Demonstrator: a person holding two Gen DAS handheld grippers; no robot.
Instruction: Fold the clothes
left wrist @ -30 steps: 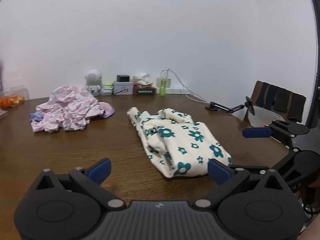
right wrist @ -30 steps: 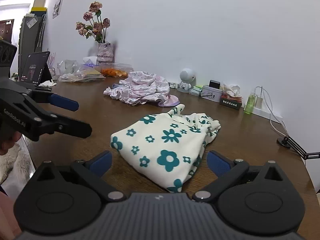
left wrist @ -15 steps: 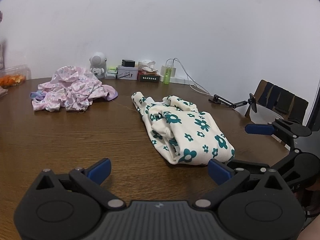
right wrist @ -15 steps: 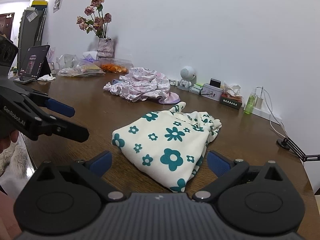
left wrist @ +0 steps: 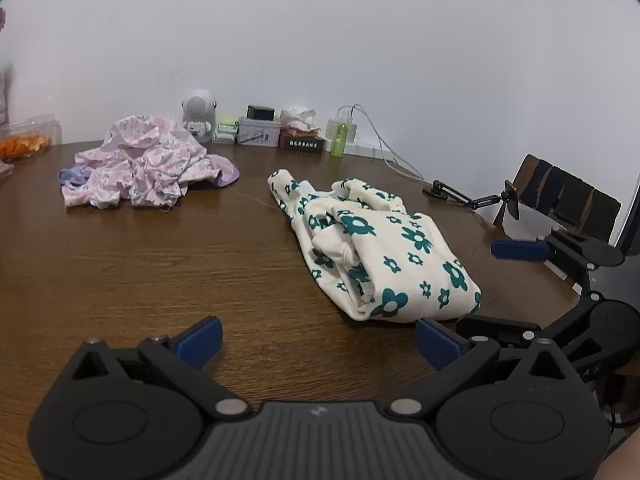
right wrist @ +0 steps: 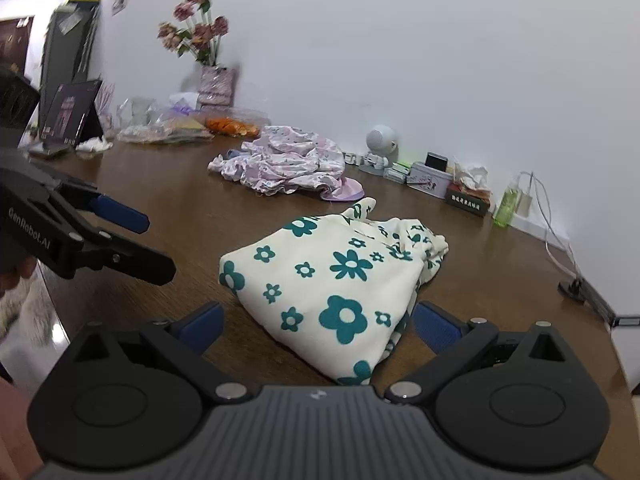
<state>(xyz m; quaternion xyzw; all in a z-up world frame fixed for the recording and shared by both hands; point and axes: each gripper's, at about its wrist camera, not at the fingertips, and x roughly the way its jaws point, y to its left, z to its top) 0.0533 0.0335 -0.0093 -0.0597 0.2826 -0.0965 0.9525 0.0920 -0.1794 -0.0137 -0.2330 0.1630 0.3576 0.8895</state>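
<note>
Under both grippers spreads a round brown wooden table (left wrist: 168, 264), the biggest thing in view, with a white wall behind it. Straight ahead of the right gripper (right wrist: 316, 322), lying flat on the wood, is the folded cream garment with teal flowers (right wrist: 340, 276); its near corner reaches in between that gripper's blue-tipped fingers (right wrist: 434, 326), which stand wide apart and grip nothing. From the left gripper (left wrist: 318, 338) the same garment lies ahead and to the right, its near end just beyond the right-hand fingertip; these jaws are also spread wide and empty, above bare wood. Each gripper shows in the other's view: the left one at the left edge of the right camera, the right one at the right edge of the left camera, both at the table's near edge.

Farther off, ahead and to the left of the left gripper, sits a crumpled pink floral pile of clothes (left wrist: 144, 168), well apart from the folded piece. Along the wall beyond stand a small white robot figure (left wrist: 199, 114), a grey tin (left wrist: 259, 133), a dark box (left wrist: 302, 142) and a green bottle (left wrist: 340, 140) with white cables. A vase of dried roses (right wrist: 212, 64) and a propped tablet (right wrist: 72, 114) stand far to the left of the right gripper. A black clamp arm (left wrist: 468, 198) lies at the table's right rim, with a chair back (left wrist: 568, 196) behind it.
</note>
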